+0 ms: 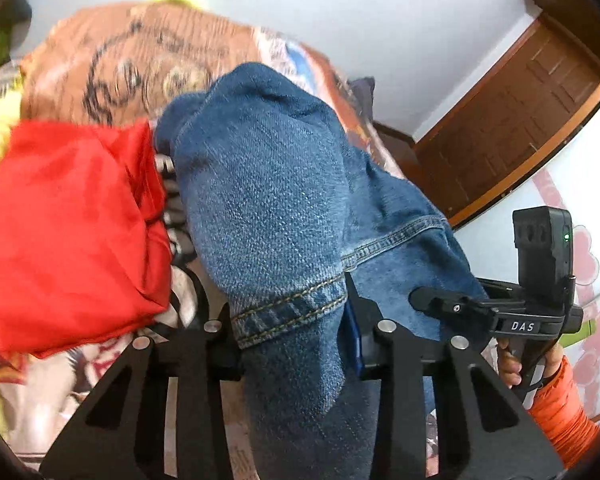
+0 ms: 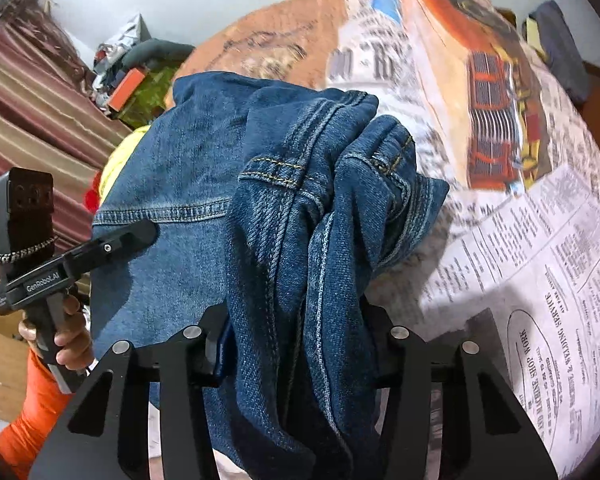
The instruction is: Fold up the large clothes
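Blue denim jeans (image 1: 268, 184) hang bunched up above the bed. My left gripper (image 1: 292, 312) is shut on a hemmed edge of the denim, and the cloth falls down between its black fingers. In the right wrist view my right gripper (image 2: 296, 332) is shut on a thick fold of the jeans (image 2: 204, 168) near the waistband and belt loops. Each view shows the other gripper beside the denim, held by a hand (image 2: 68, 340) in an orange sleeve (image 1: 560, 412).
A red cloth (image 1: 72, 232) lies crumpled to the left on the bed. The bed cover (image 2: 520, 240) has a newspaper and orange print. A wooden door (image 1: 520, 120) stands at the right, a striped curtain (image 2: 28, 112) and clutter (image 2: 128, 76) at the left.
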Demonstrator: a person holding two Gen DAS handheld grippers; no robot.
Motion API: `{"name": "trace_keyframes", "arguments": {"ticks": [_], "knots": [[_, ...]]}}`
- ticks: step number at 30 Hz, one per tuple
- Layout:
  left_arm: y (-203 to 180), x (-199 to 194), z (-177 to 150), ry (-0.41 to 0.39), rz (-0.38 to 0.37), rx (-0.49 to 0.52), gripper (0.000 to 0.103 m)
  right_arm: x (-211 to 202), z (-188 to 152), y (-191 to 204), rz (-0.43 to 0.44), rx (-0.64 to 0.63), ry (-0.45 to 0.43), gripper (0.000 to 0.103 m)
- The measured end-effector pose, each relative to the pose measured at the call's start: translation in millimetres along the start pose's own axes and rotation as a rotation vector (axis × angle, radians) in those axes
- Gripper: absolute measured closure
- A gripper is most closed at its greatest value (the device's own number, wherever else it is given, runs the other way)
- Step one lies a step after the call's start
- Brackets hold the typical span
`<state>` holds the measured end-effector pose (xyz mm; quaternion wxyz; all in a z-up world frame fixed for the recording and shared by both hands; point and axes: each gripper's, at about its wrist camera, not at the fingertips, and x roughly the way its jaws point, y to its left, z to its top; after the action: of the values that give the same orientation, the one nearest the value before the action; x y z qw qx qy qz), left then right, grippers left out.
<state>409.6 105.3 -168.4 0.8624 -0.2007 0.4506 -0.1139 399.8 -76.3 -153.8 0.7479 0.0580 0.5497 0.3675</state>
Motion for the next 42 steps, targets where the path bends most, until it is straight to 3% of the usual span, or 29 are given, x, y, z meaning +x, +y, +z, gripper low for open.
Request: {"name": "trace_keyframes", "arguments": {"ticks": [9, 18, 25, 33, 37, 42], "knots": [[27.6, -103.7, 20.0, -0.141, 0.019, 0.042, 0.067, -17.3, 39.7, 58.5, 0.037, -0.080, -0.113, 0.058], [76.0, -145.9, 51.7, -0.192, 0.081, 0.033, 0.067, 16.0, 81.1, 99.4, 0.082, -0.111, -0.134, 0.058], [135.3, -141.4, 50.4, -0.177, 0.132, -0.018, 0.067, 64.3, 92.8, 123.4, 0.100, -0.114, -0.083, 0.058], [220.1, -93.9, 34.4, -0.094, 0.189, -0.110, 0.066, 157.5, 96.2, 125.9, 0.087, -0.085, 0.033, 0.058], [257.6, -60.1, 17.6, -0.009, 0.225, -0.183, 0.061, 198.6, 92.7, 115.4, 0.051, -0.056, 0.110, 0.058], [255.6, -67.3, 0.2, -0.029, 0.285, -0.124, 0.048, 192.4, 84.8, 107.2, 0.053, -0.070, 0.107, 0.058]]}}
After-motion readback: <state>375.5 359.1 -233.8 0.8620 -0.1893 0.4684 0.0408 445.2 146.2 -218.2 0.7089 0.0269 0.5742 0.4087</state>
